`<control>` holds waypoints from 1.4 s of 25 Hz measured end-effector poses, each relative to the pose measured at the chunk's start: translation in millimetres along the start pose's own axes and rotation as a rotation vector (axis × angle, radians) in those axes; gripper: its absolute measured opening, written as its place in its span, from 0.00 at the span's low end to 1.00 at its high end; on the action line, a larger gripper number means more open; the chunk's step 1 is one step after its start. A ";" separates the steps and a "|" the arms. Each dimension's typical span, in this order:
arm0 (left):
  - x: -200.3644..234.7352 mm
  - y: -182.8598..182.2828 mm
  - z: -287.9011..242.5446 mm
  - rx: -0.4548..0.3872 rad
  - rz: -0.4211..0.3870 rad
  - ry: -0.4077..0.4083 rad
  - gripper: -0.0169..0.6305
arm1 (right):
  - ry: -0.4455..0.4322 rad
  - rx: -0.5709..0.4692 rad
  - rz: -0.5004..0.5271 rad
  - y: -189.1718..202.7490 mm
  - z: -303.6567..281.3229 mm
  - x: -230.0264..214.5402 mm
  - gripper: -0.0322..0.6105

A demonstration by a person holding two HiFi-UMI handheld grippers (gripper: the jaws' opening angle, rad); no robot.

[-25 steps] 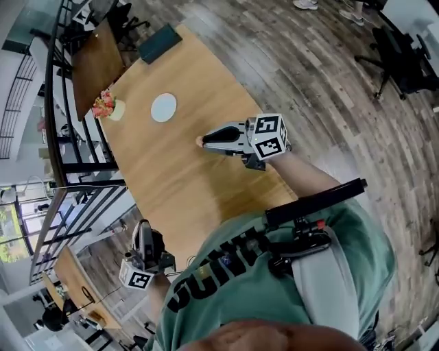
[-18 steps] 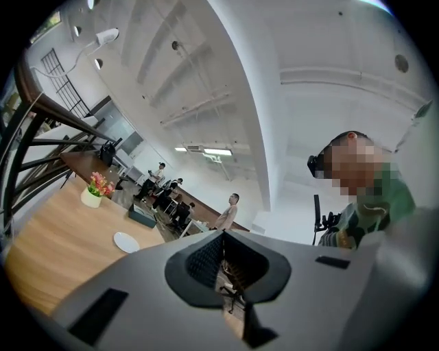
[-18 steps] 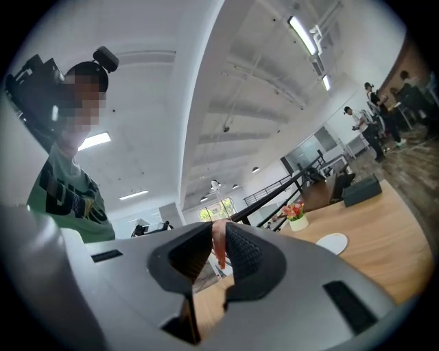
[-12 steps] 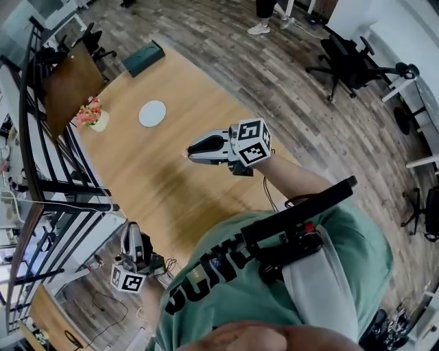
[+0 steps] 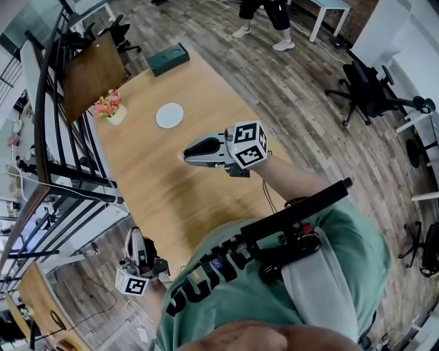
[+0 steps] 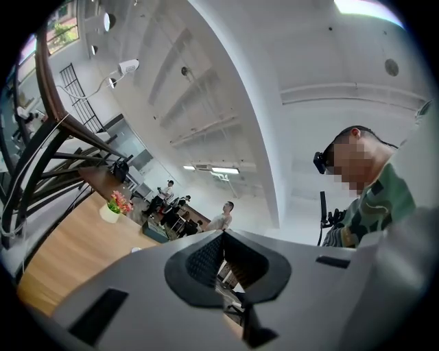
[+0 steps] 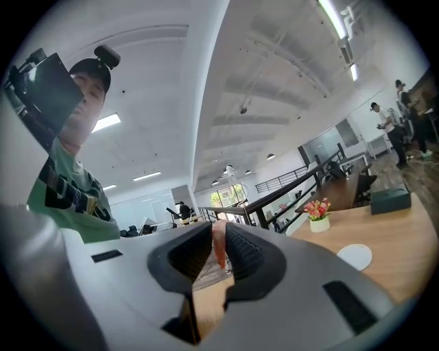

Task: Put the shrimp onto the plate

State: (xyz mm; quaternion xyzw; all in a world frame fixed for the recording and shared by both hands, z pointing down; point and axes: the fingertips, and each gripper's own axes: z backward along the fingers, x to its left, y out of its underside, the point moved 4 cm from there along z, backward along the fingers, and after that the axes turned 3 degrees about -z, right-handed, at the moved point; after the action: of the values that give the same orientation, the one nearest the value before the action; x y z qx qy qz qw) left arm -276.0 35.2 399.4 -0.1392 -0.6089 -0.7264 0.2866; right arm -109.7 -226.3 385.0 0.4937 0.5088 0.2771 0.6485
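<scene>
My right gripper (image 5: 184,156) hovers over the middle of the wooden table (image 5: 158,185), pointing roughly level toward the far end. It is shut on the shrimp (image 7: 219,248), a thin pinkish-orange strip pinched between the dark pads. The round white plate (image 5: 169,115) lies flat farther along the table, well beyond the fingertips, and appears again as the plate (image 7: 354,257) at the lower right of the right gripper view. My left gripper (image 5: 136,236) hangs off the table's near left edge, shut with nothing in it (image 6: 223,237).
A flower pot (image 5: 110,107) stands at the table's left edge beside the plate. A dark green box (image 5: 168,59) lies at the far end. A black railing (image 5: 62,137) runs along the left. Office chairs (image 5: 374,92) and standing people (image 5: 264,17) are on the floor beyond.
The right gripper, still holding the shrimp, has drifted slightly left and nearer in the head view. The camera has swung, shifting the table. The left gripper has stayed low at the left.
</scene>
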 end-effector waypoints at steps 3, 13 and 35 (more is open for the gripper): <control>-2.3 1.6 -17.7 0.030 -0.018 0.021 0.04 | 0.007 -0.037 -0.010 1.3 9.5 -11.4 0.16; 13.4 -2.8 -61.3 0.077 -0.048 0.117 0.03 | 0.133 -0.084 -0.018 7.0 54.4 -21.5 0.15; 87.2 -5.4 -75.5 0.089 -0.118 -0.012 0.03 | 0.184 0.044 0.126 -27.8 12.5 -101.7 0.15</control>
State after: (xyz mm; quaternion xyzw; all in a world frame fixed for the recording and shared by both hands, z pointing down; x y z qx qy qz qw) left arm -337.6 -58.7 426.5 -0.0946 -0.6493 -0.7135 0.2456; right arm -135.4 -328.4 398.6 0.5111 0.5403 0.3502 0.5694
